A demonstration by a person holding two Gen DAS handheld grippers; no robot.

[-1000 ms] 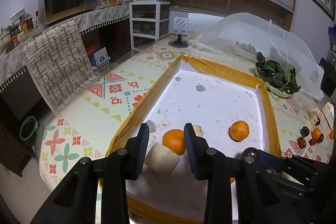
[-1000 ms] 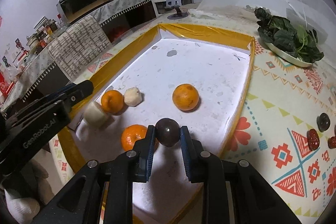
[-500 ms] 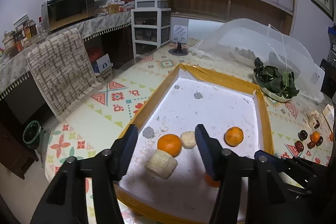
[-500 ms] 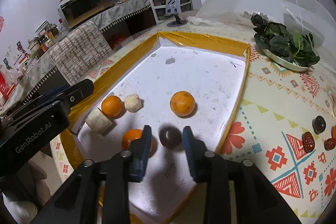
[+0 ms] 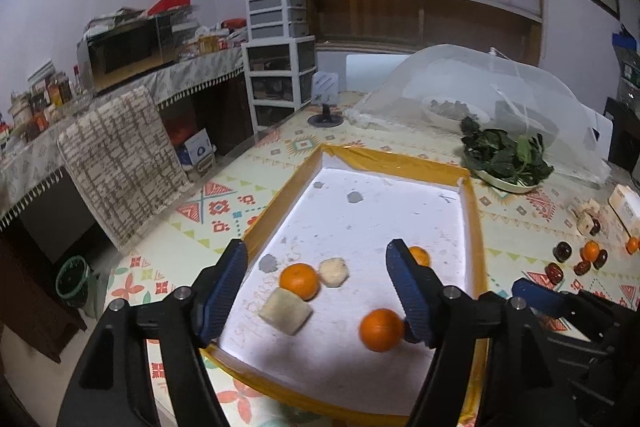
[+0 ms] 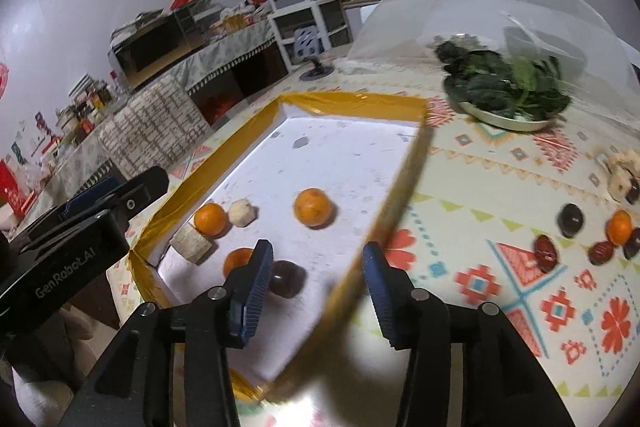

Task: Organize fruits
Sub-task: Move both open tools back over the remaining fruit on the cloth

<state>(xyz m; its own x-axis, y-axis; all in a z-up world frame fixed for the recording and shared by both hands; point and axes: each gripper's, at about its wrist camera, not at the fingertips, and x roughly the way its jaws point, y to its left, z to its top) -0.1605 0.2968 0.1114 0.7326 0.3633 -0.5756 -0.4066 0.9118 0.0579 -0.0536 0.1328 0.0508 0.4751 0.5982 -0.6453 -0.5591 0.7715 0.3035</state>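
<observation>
Your left claw (image 5: 316, 291) and right claw (image 6: 316, 291) both hang released, gripping nothing, over the yellow-rimmed tray (image 6: 348, 103), which holds three oranges (image 6: 313, 207), one dark fruit (image 6: 286, 278) and two pale chunks (image 5: 285, 310).

Left gripper (image 5: 316, 291): jaws spread wide, empty, above the tray (image 5: 396, 163). Tray holds three oranges: one (image 5: 299, 281) touching a pale block (image 5: 285, 310) and a pale lump (image 5: 333, 271); one (image 5: 381, 323) beside the right finger; one (image 5: 419, 255) partly hidden behind it. Plate of greens (image 5: 505, 163) lies beyond the tray.
</observation>
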